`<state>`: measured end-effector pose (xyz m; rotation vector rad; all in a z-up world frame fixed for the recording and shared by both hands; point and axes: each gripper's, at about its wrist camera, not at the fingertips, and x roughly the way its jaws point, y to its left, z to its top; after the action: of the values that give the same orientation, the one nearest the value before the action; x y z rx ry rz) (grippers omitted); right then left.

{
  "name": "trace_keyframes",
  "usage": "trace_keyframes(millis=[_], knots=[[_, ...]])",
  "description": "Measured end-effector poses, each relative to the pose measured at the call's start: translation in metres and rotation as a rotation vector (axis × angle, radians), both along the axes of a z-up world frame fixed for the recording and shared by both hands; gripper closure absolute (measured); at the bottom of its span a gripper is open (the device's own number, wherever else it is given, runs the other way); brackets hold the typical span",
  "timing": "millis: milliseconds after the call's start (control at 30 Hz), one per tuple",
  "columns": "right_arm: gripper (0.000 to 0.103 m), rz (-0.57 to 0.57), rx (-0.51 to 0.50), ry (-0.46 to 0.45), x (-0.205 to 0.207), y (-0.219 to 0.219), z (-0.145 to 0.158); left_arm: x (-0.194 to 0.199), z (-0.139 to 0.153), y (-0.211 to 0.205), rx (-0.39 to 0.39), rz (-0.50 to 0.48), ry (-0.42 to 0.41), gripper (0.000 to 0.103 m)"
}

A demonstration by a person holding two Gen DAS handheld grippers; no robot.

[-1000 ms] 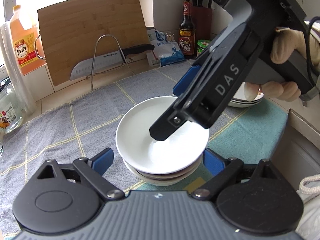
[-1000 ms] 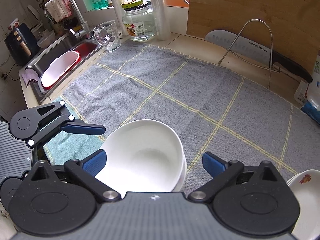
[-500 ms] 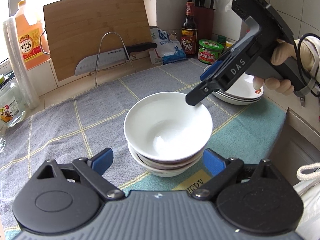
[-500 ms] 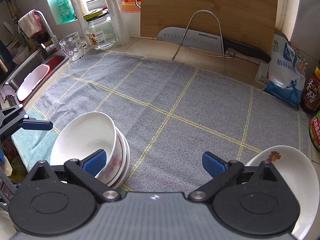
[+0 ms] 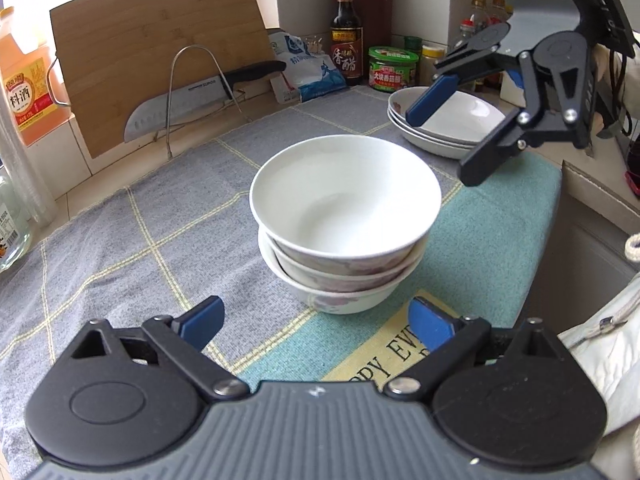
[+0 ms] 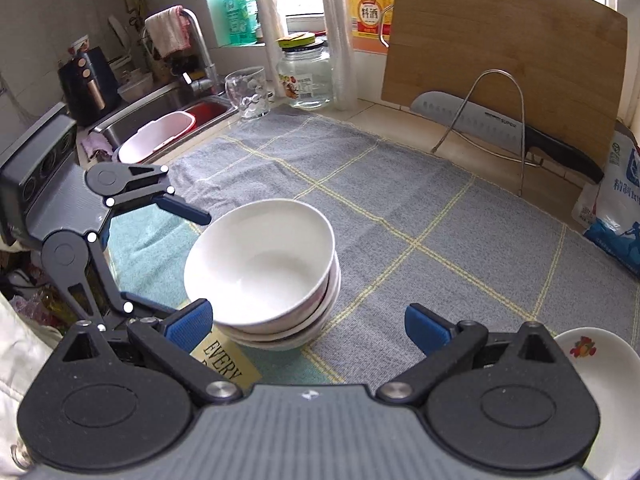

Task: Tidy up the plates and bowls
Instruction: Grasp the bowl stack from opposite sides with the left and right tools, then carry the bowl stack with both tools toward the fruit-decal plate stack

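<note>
A stack of three white bowls (image 5: pixel 344 216) (image 6: pixel 260 264) stands on the checked grey towel (image 5: pixel 120 248), near its teal front part. My left gripper (image 5: pixel 316 318) (image 6: pixel 172 260) sits just short of the stack on its near side. Its jaws are opening with nothing between them, and no pad touches a bowl. My right gripper (image 6: pixel 307 324) (image 5: pixel 452 136) is open and empty. It hovers to the right of the bowls, over the near edge of a stack of shallow white plates (image 5: pixel 452 120) (image 6: pixel 600 368).
A bamboo cutting board (image 5: pixel 160 76) and a knife (image 5: pixel 192 100) on a wire rack stand at the back. A sauce bottle (image 5: pixel 346 32), a green-lidded jar (image 5: pixel 394 68) and a salt bag (image 5: pixel 308 68) crowd the back right. The sink (image 6: pixel 168 128) lies left; the counter edge (image 5: pixel 592 184) drops off right.
The right gripper has drawn out of the top bowl and swung right toward the plates, leaving the bowl on the stack. The left gripper has sunk a little, with its jaws slightly wider.
</note>
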<state>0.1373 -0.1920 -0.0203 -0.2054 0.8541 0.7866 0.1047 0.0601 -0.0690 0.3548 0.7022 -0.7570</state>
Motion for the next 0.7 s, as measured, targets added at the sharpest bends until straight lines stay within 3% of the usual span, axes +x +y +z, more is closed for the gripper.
trace_keyframes(millis=[300,700], knots=[[0.0,0.114,-0.215,-0.018,-0.006,0.039,-0.066,0.02,-0.028,-0.008,0.034,-0.101,0.028,0.005],[0.0,0.259,-0.26,-0.105,0.008,0.06,-0.075,0.038,-0.031,-0.023,0.088,-0.324,-0.037,0.006]])
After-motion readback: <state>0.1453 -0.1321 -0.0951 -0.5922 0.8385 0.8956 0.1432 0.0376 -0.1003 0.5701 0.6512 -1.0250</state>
